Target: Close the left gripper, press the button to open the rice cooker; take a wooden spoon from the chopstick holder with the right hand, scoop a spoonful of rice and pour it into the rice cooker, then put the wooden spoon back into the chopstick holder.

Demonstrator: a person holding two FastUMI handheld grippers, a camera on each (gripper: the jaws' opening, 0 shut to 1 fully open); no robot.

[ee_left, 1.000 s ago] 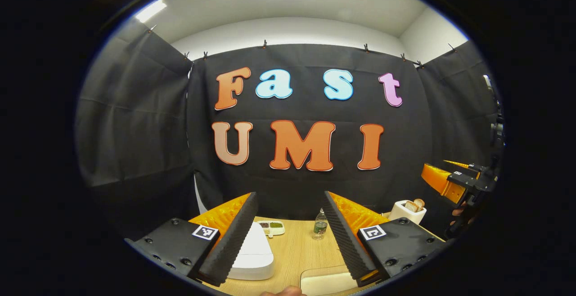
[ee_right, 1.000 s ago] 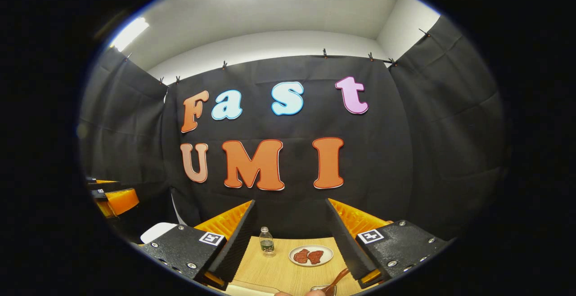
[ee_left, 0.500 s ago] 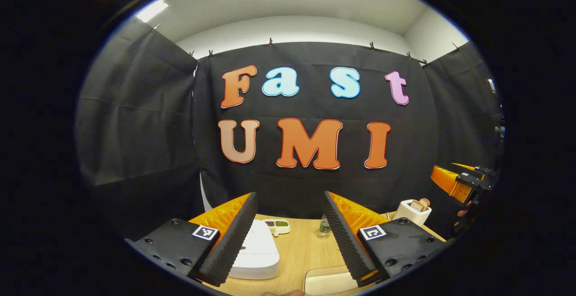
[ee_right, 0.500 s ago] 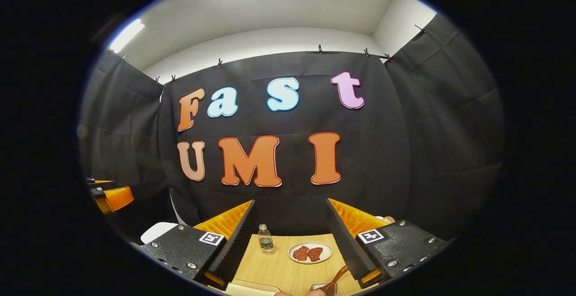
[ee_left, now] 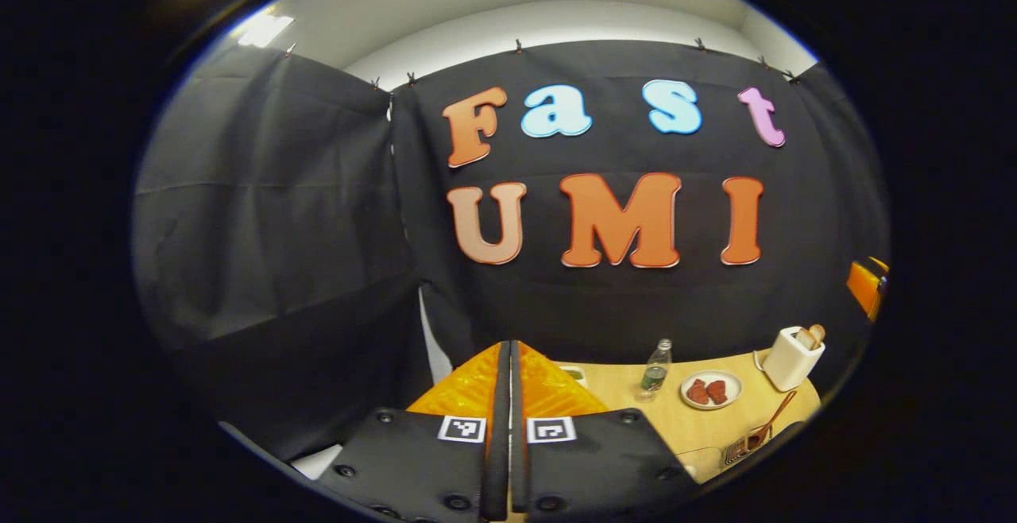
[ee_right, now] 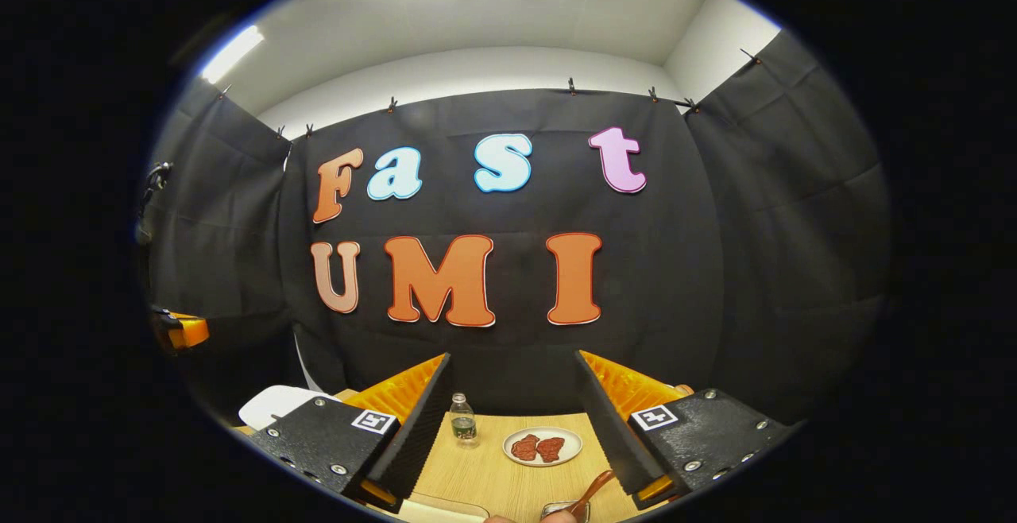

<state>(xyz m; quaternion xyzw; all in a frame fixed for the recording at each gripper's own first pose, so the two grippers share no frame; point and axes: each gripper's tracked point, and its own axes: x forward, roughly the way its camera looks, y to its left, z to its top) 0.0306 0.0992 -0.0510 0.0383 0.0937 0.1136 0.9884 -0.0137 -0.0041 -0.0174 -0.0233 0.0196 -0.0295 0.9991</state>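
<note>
My left gripper is shut with nothing between its fingers, raised above the table's left end. A white edge low on the left may be the rice cooker; the fingers hide the rest. In the right gripper view the white rice cooker sits at the far left, lid down. The wooden spoon leans in the chopstick holder. My right gripper is open and empty, with the wooden spoon just ahead of its right finger. The left gripper shows far off on the left.
On the wooden table stand a small water bottle and a plate of red meat. A white toaster with bread sits at the back right. A pale container edge lies at the bottom.
My left gripper has shut its fingers and swung left and downward, so the table objects slid to the right of its view. The right gripper has barely moved.
</note>
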